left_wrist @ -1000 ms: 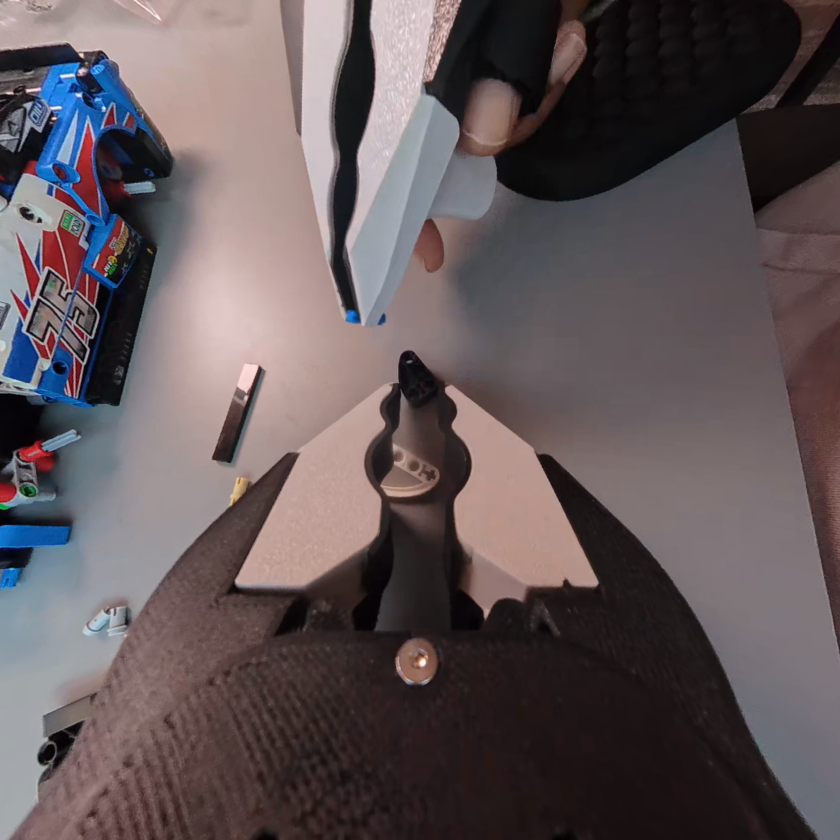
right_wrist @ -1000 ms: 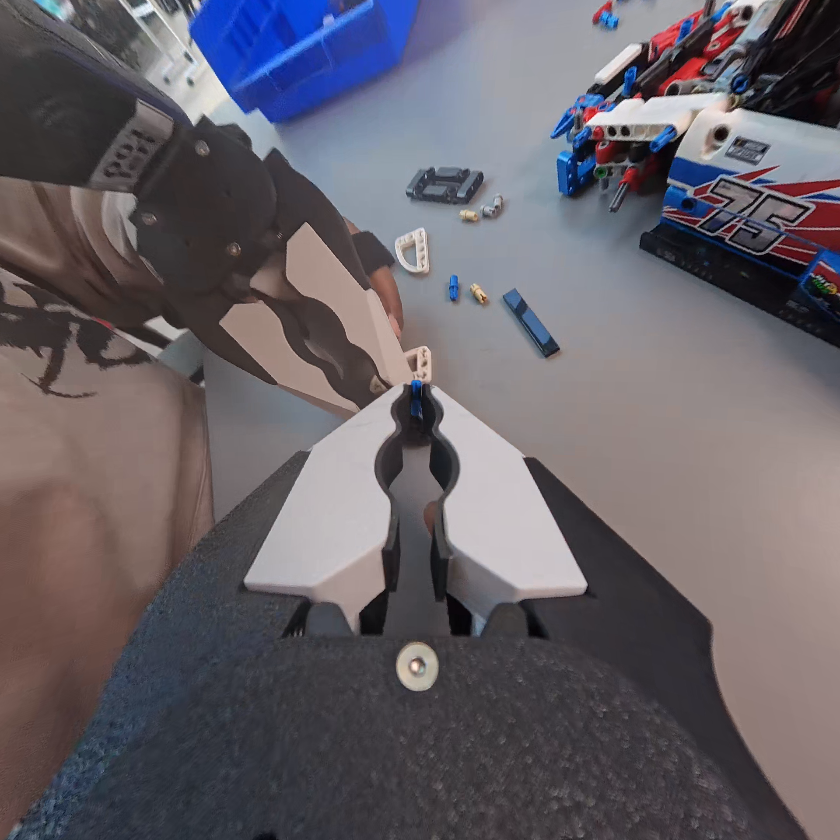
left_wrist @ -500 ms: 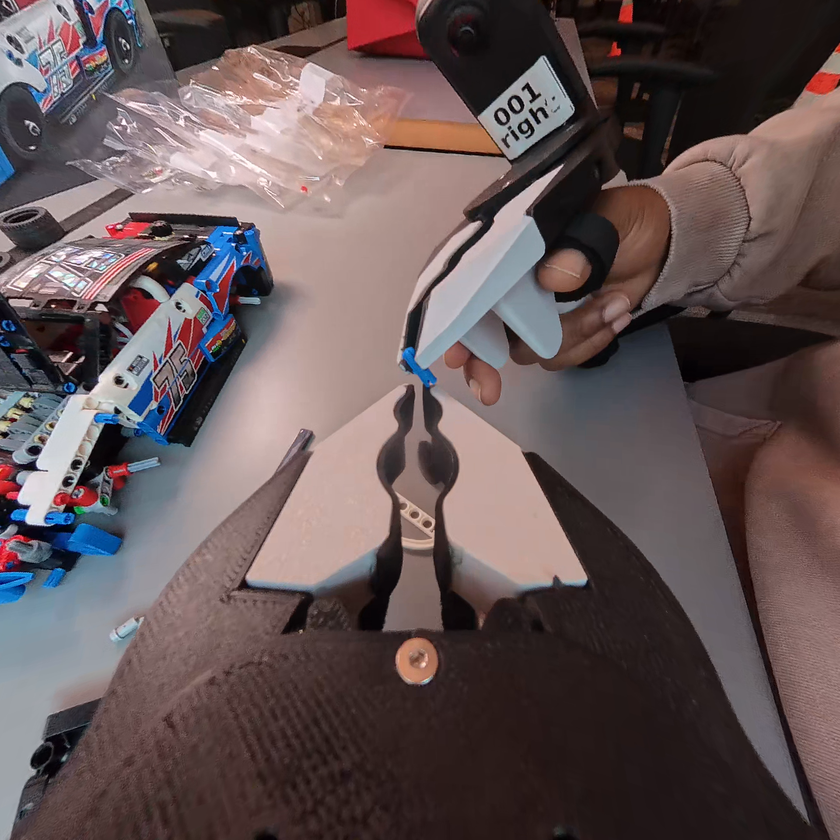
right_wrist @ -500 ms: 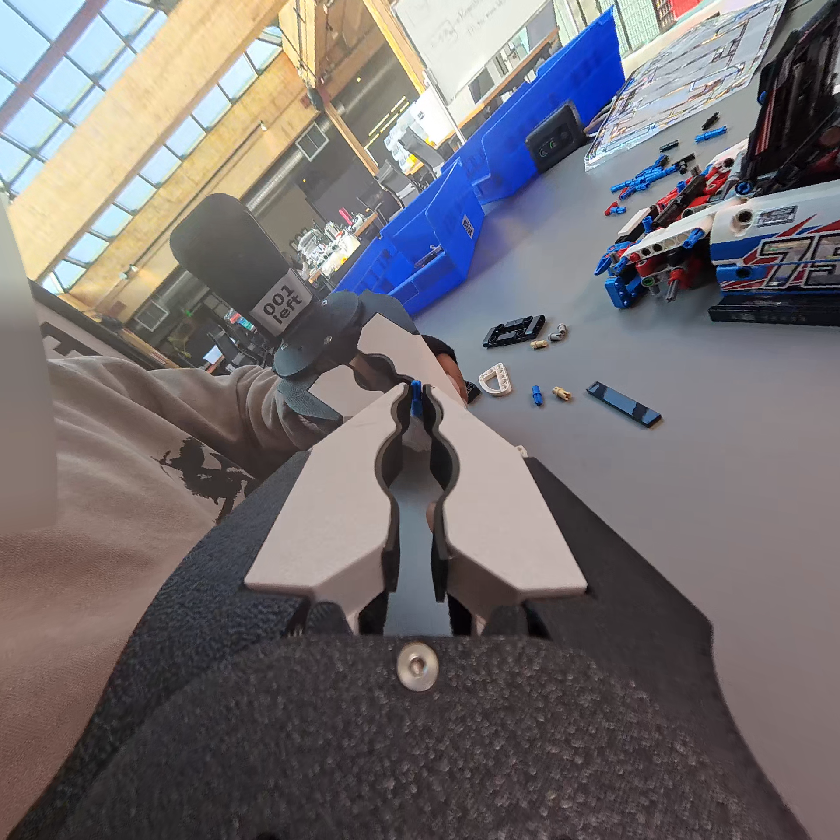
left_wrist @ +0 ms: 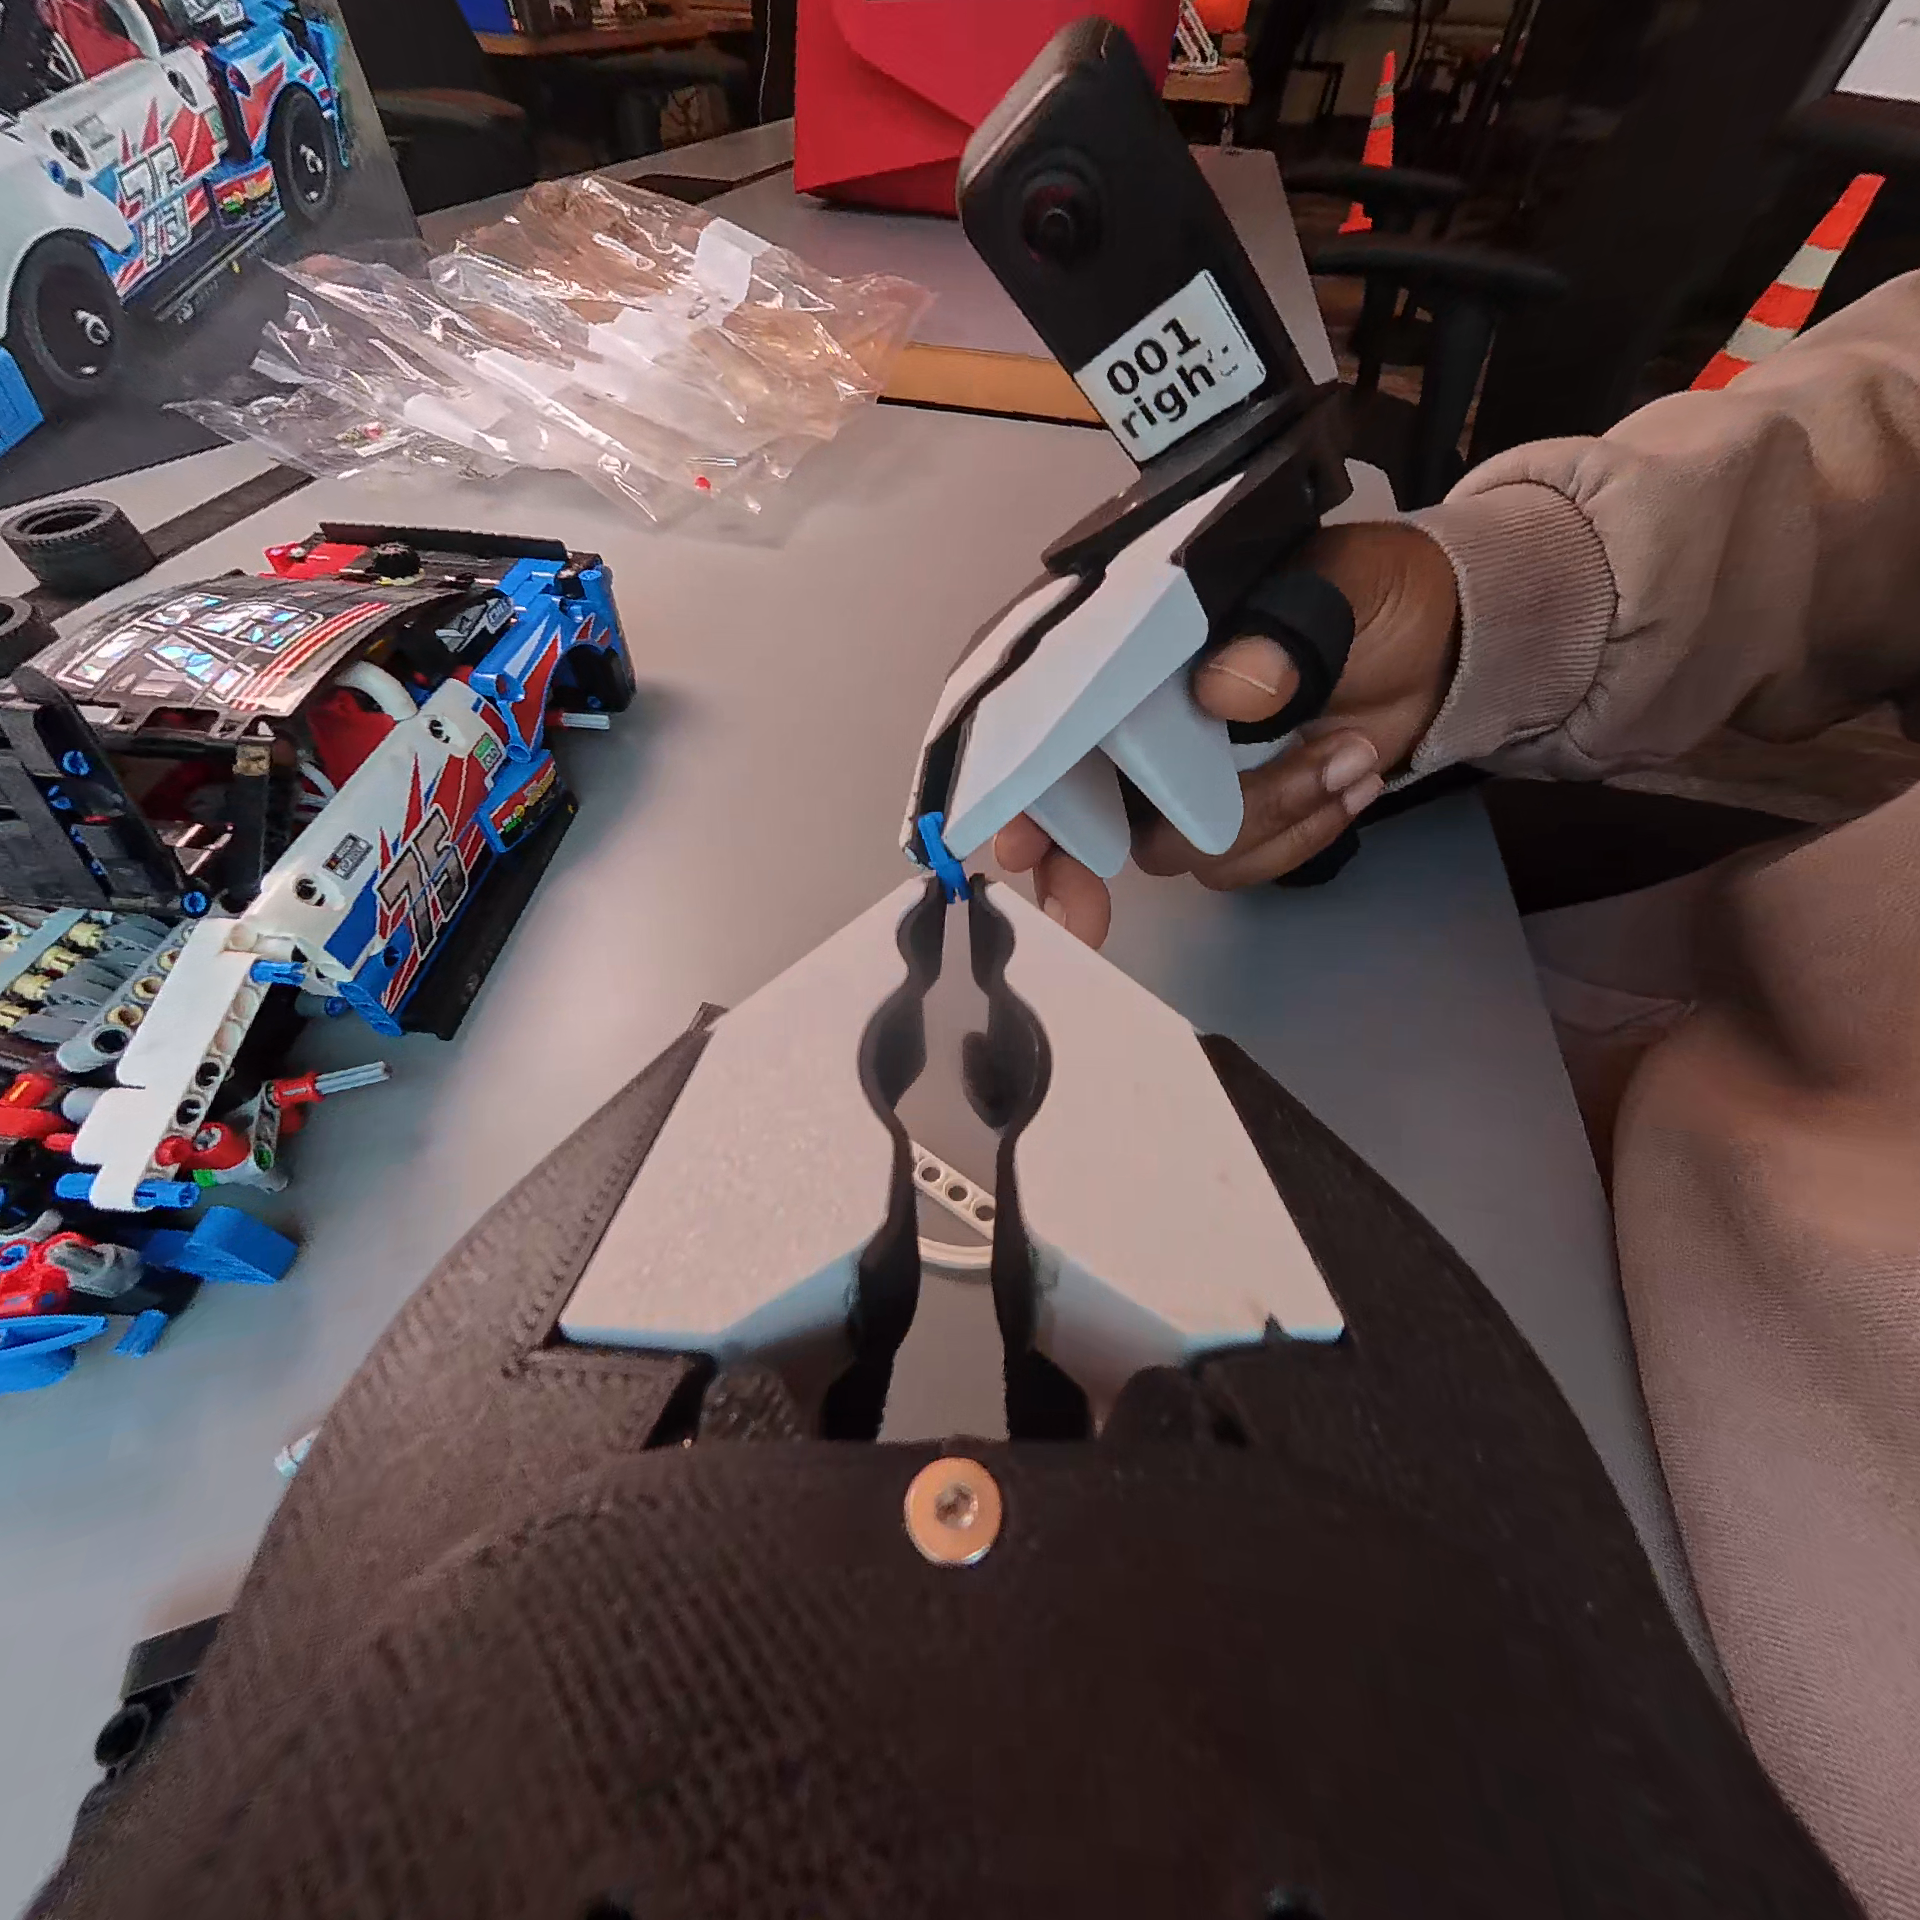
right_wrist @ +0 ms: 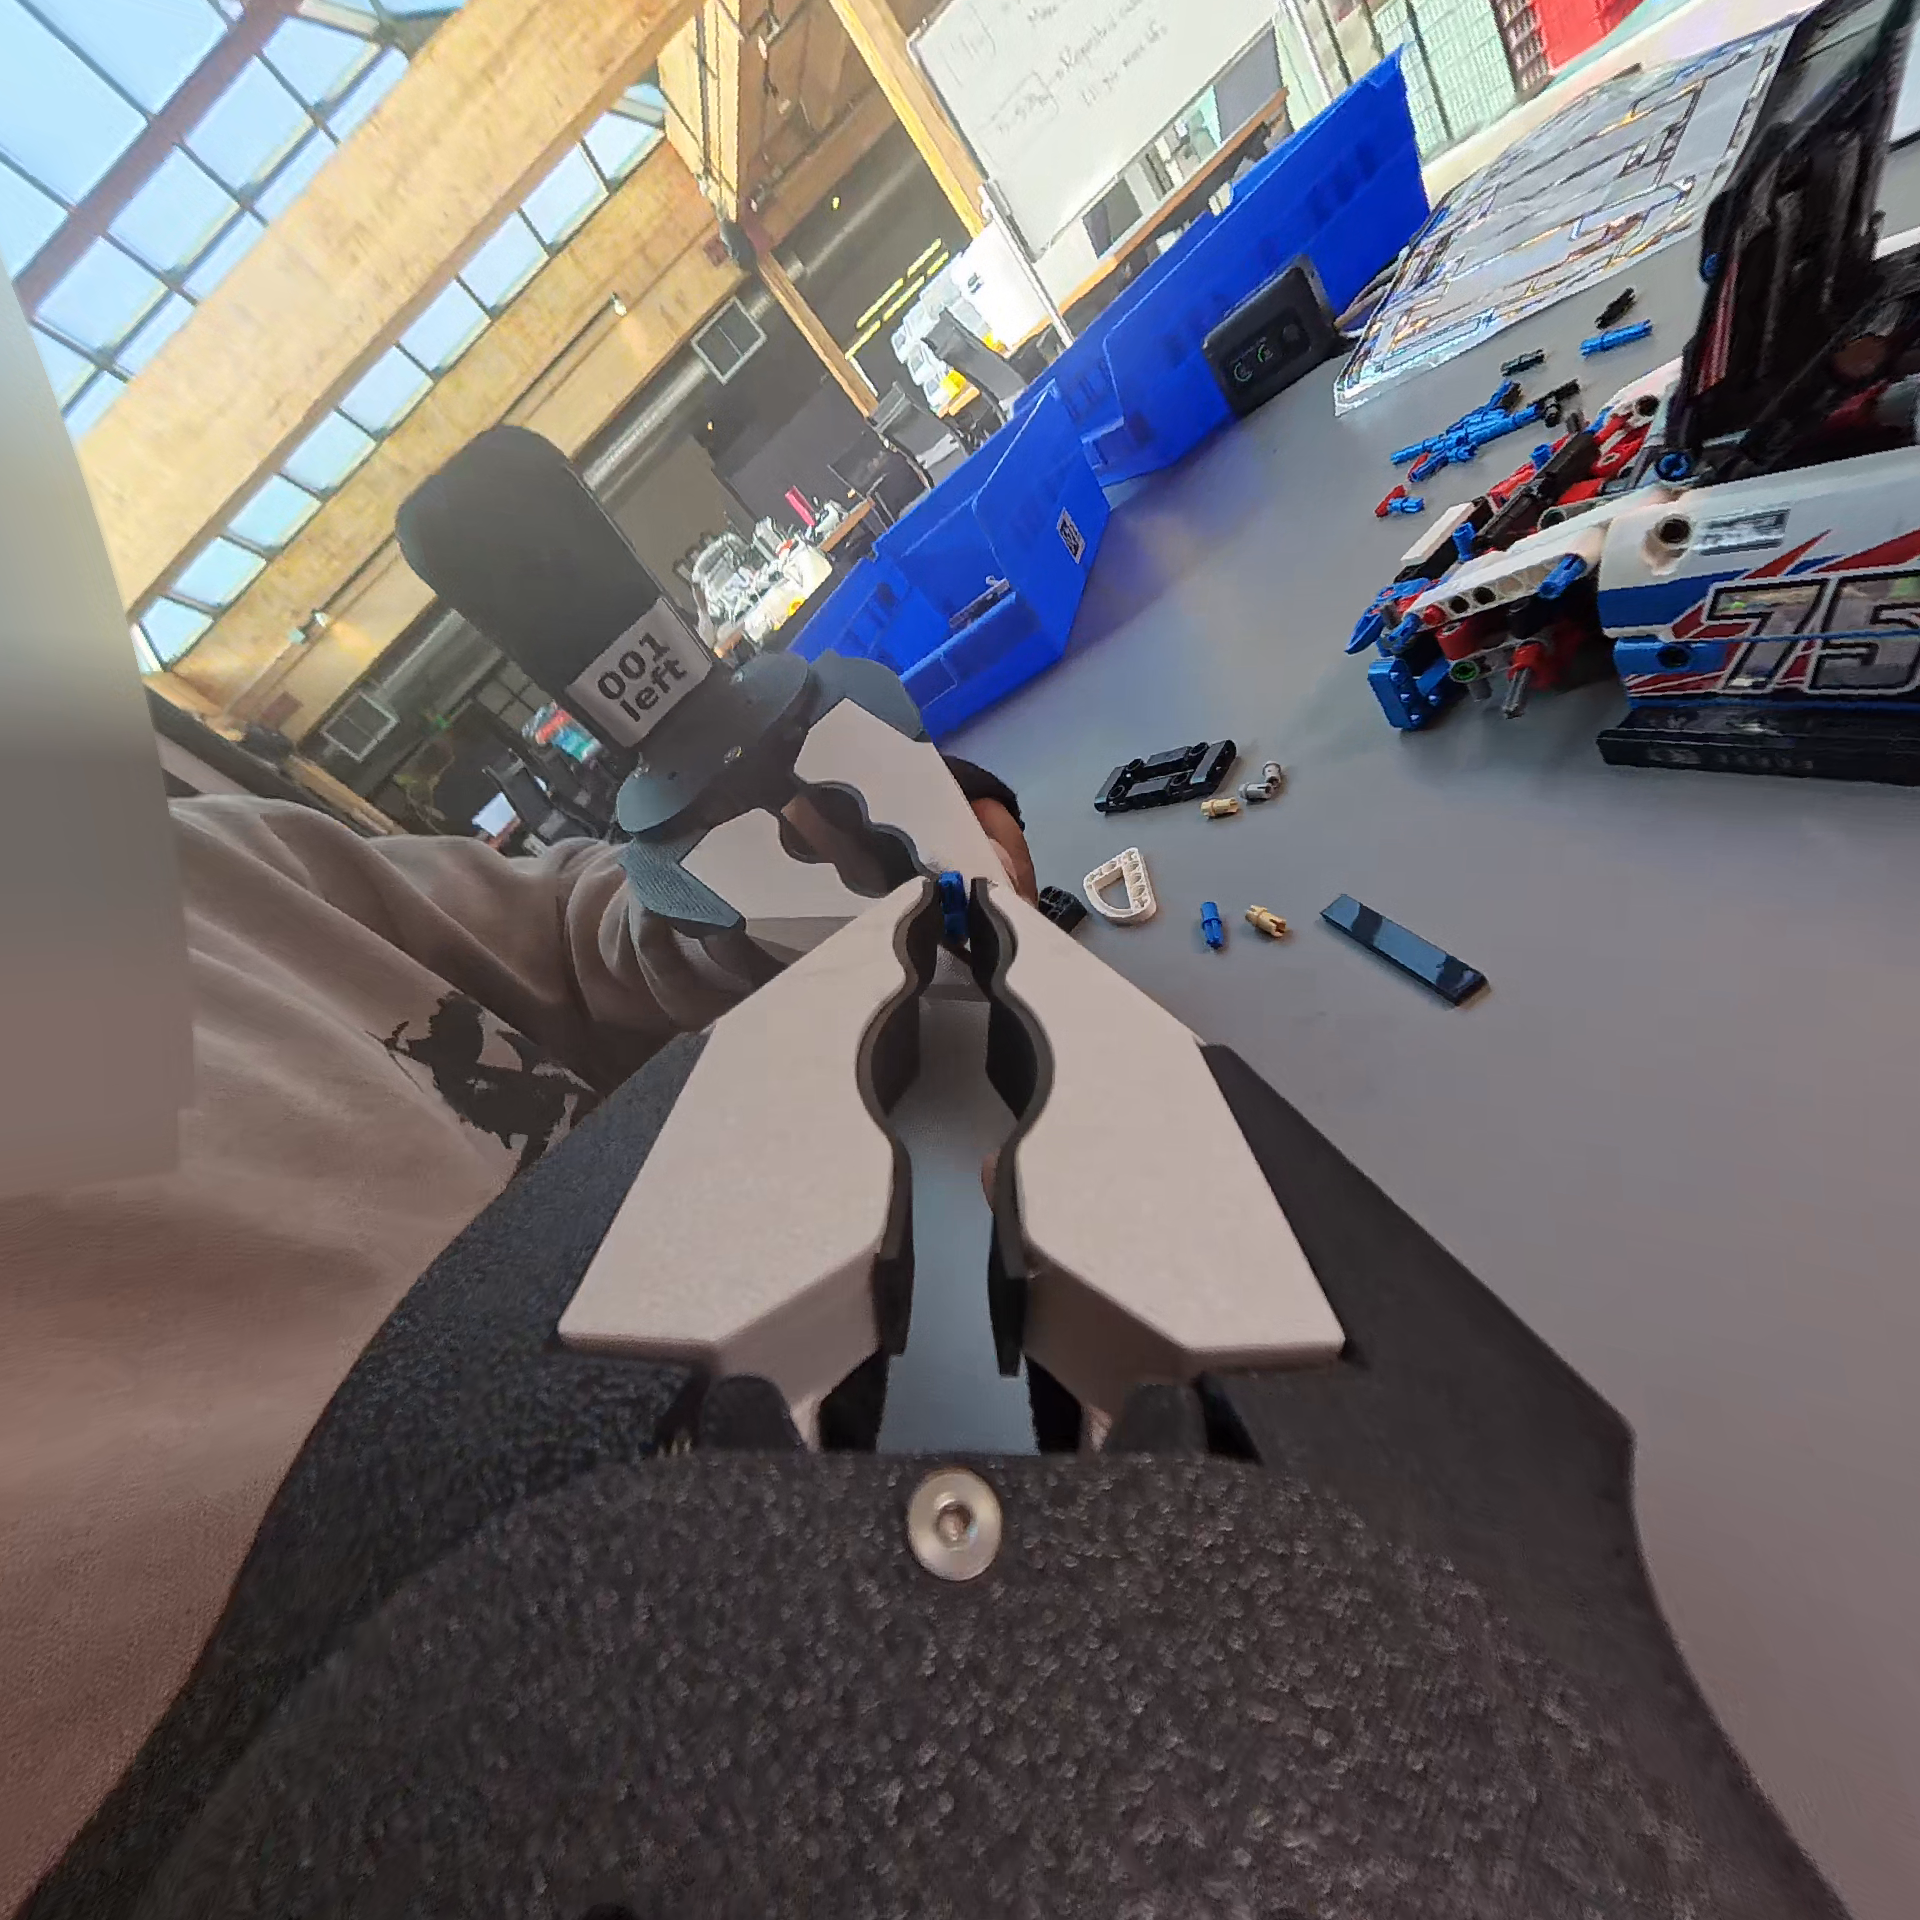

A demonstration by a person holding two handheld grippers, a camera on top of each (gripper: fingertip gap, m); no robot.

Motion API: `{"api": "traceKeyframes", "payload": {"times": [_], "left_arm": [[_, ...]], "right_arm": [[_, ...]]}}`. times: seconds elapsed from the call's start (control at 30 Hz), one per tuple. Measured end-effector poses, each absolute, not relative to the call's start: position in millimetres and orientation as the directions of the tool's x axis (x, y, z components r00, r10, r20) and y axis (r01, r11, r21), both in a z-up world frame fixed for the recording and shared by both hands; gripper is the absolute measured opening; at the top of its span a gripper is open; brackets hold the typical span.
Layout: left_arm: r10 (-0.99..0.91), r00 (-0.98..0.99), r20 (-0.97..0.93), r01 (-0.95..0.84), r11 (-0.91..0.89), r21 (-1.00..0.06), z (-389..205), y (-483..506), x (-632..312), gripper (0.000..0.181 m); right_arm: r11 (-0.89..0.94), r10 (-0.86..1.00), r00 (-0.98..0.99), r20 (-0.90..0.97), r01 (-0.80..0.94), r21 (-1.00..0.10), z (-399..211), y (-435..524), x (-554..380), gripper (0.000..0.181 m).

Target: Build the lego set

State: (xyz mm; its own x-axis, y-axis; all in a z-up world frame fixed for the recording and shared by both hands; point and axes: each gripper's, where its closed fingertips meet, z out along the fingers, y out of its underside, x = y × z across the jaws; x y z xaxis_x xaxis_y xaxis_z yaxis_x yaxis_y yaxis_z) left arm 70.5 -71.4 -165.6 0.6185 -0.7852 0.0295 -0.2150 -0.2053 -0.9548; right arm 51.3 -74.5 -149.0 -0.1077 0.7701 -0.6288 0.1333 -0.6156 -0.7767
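Note:
My right gripper (right_wrist: 951,896) is shut on a small blue pin (right_wrist: 951,906). It also shows in the left wrist view (left_wrist: 928,831), held above the table with the blue pin (left_wrist: 935,840) pointing down. The pin's end meets the tips of my left gripper (left_wrist: 951,896), whose jaws stand almost closed on a small black piece (right_wrist: 1060,906). A white D-shaped piece (right_wrist: 1120,894) lies on the table just beyond and shows through the left jaws' gap (left_wrist: 951,1205). The partly built blue, white and red car (left_wrist: 416,831) stands at the left.
A dark blue tile (right_wrist: 1403,961), a loose blue pin (right_wrist: 1210,923), a tan pin (right_wrist: 1265,920) and a black frame (right_wrist: 1164,774) lie on the grey table. Clear plastic bags (left_wrist: 582,343) and a tyre (left_wrist: 62,540) sit behind the car. Blue bins (right_wrist: 987,592) stand far off.
Both grippers have tilted up from looking down at the table. The right gripper has brought the blue pin down until it meets the left gripper's tips.

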Motion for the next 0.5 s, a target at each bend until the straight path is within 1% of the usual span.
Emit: {"api": "traceKeyframes", "payload": {"times": [0.07,0.13,0.2,0.37,0.5], "left_arm": [[-0.792,0.61,-0.025,-0.272,-0.18,-0.945,-169,-72,70,0.001],[-0.796,0.597,-0.095,-0.337,-0.142,-0.931,-172,-74,71,0.001],[-0.804,0.579,-0.135,-0.379,-0.118,-0.918,-176,-76,74,0.001],[-0.816,0.548,-0.184,-0.447,-0.1,-0.889,-185,-80,78,0.001],[-0.822,0.541,-0.179,-0.46,-0.111,-0.881,-189,-81,79,0.001]], "right_arm": [[-0.524,0.826,-0.108,-0.554,0.216,-0.824,-153,-77,53,0.003],[-0.385,0.89,-0.127,-0.438,0.307,-0.87,-156,-81,56,0.003],[-0.246,0.93,-0.16,-0.33,0.396,-0.885,-161,-85,58,0.004],[0.032,0.962,-0.248,-0.116,0.522,-0.852,-172,-89,63,0.003],[0.161,0.958,-0.287,-0.004,0.55,-0.819,-176,-89,63,0.003]]}}
